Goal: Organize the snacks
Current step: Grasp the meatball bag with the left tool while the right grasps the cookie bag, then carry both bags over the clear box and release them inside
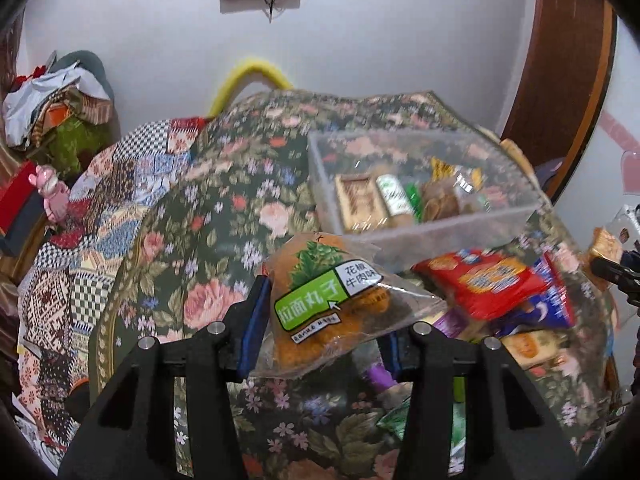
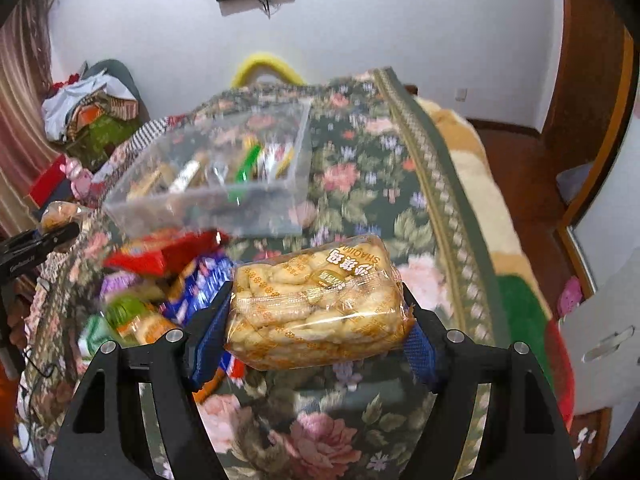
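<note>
Two packs, both lifted off the bed. Left claw (image 1: 324, 316) is clamping a noodle-ball bag (image 1: 332, 300) by its loose film, tilted; the slack wrapper could be slipping free. Right claw (image 2: 316, 320) is squeezing a biscuit pack (image 2: 316, 304) across its width; pressing harder risks cracking biscuits. Bin (image 1: 424, 224), clear, is sitting further back on the bedspread (image 1: 216, 216), part filled. Snack pile (image 1: 500, 292) is lying between claws and bin; a low carry could be knocking it.
</note>
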{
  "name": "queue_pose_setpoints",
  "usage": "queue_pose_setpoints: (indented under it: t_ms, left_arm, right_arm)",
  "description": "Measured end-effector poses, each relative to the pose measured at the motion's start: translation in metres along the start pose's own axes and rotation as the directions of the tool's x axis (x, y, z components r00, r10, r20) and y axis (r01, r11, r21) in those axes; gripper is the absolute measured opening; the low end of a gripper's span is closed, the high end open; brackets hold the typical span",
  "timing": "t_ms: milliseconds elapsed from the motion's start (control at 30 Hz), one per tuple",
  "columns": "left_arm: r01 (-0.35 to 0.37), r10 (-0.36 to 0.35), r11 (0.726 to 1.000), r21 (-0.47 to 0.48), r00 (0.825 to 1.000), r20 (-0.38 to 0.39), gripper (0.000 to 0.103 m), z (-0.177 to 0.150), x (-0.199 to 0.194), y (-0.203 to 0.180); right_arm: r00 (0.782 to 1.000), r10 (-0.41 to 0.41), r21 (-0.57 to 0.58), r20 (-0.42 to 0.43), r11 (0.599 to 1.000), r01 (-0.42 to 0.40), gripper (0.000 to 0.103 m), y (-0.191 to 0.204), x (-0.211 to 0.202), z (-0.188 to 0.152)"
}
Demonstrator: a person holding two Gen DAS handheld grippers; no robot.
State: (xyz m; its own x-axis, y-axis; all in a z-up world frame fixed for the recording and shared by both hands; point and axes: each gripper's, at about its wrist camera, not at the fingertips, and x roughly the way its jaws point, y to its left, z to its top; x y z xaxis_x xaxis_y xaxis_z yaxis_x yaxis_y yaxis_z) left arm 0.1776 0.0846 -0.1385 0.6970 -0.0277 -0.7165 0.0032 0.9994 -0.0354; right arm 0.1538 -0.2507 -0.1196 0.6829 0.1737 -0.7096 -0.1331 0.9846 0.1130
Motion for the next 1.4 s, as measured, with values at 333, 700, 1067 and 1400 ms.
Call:
queue_pose_setpoints:
  t_ms: [333, 700, 1067, 1400]
  left_arm:
    - [0.037, -0.039, 0.999, 0.018, 0.996, 0.075, 0.048, 0.037, -0.015, -0.019]
    - [0.051, -0.055, 0.998, 0.037, 0.991, 0.118, 0.048, 0.078, -0.002, -0.034]
    - [0.056, -0.062, 0.996, 0.066, 0.994, 0.088, 0.048, 0.104, 0.040, -0.044]
    - [0.060, -0.061, 0.996, 0.071, 0.998, 0.000, 0.049, 0.113, 0.097, -0.043]
  right_arm:
    - [0.993, 0.049, -0.047, 0.110, 0.998, -0.044, 0.073, 0.022, -0.005, 0.047]
    - [0.978, 0.133, -0.094, 0.163, 0.988, -0.119, 0.073, 0.052, 0.009, 0.094]
    - [0.983, 0.161, -0.125, 0.093, 0.981, -0.149, 0.073, 0.078, 0.056, 0.123]
    - [0.987, 0.161, -0.152, -0.025, 0.975, -0.163, 0.073, 0.088, 0.107, 0.133]
